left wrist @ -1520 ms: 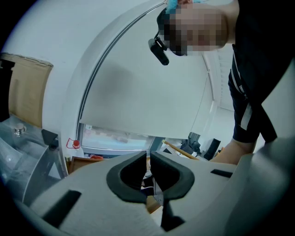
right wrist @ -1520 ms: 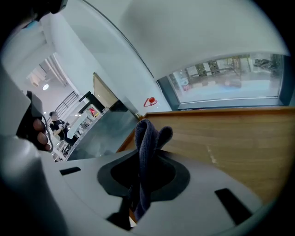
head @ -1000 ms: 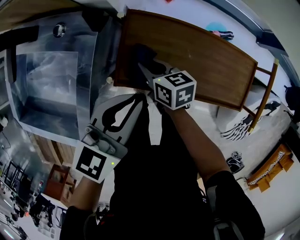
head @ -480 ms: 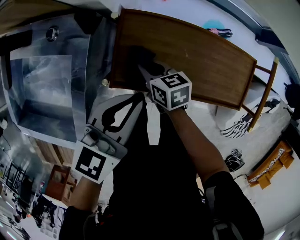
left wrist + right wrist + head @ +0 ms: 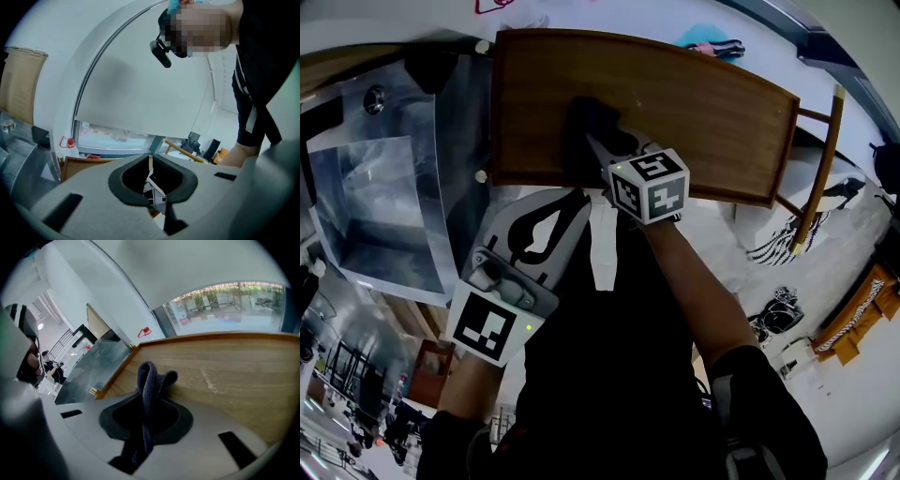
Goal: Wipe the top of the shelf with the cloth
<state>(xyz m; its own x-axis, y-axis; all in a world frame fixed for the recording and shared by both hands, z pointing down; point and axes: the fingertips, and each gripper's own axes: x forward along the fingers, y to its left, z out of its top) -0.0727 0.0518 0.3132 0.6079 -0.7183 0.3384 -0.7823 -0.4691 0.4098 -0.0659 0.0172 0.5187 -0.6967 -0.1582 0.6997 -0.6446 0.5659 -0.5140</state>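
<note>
As the right gripper point(image 5: 146, 401), its fingers clamped on the dark blue cloth point(image 5: 151, 376), has slid it along the wooden shelf top point(image 5: 225, 366) away from the left end, the stretch beyond the fingers likely remains unwiped, while the left gripper point(image 5: 150, 161) hangs closed and empty.

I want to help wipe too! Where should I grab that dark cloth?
Pinch the bunched-up fold of the cloth, coming in from the near edge of the shelf. The cloth is soft and stands up in a ridge, so jaws can close on either side of it. That is probably best, and it is how the right gripper holds it now.
</note>
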